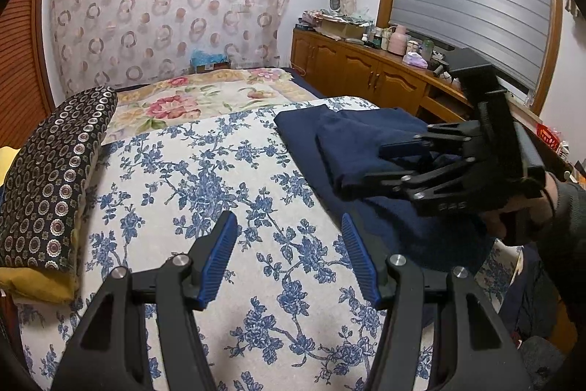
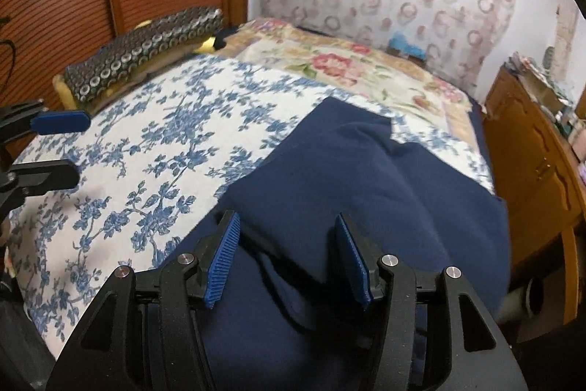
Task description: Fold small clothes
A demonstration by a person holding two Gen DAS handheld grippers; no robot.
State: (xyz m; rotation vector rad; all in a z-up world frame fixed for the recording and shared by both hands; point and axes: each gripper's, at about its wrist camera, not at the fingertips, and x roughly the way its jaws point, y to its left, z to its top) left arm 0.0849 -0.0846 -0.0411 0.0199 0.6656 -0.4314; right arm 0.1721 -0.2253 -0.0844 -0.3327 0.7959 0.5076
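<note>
Your left gripper [image 1: 289,259] hangs over the blue-flowered bedspread [image 1: 205,178] with its jaws standing apart and nothing between the blue pads; only printed cloth shows in the gap. The navy garment [image 1: 351,141] lies to its right and a little farther up the bed, partly folded, with one layer doubled over the other, and it is apart from your left fingertips. Your right gripper [image 2: 289,255] sits right above that same garment [image 2: 366,178]: its jaws are spread, and a folded flap of the navy cloth runs up through the gap between the pads, though whether either pad actually touches the fabric you cannot tell from here. In the left wrist view your right gripper [image 1: 395,163] reaches over the garment's near edge from the right, held in your gloved hand [image 1: 520,215]. A dark ring-patterned cushion [image 1: 55,178] lies along the far left side of the bed, well apart from the garment.
</note>
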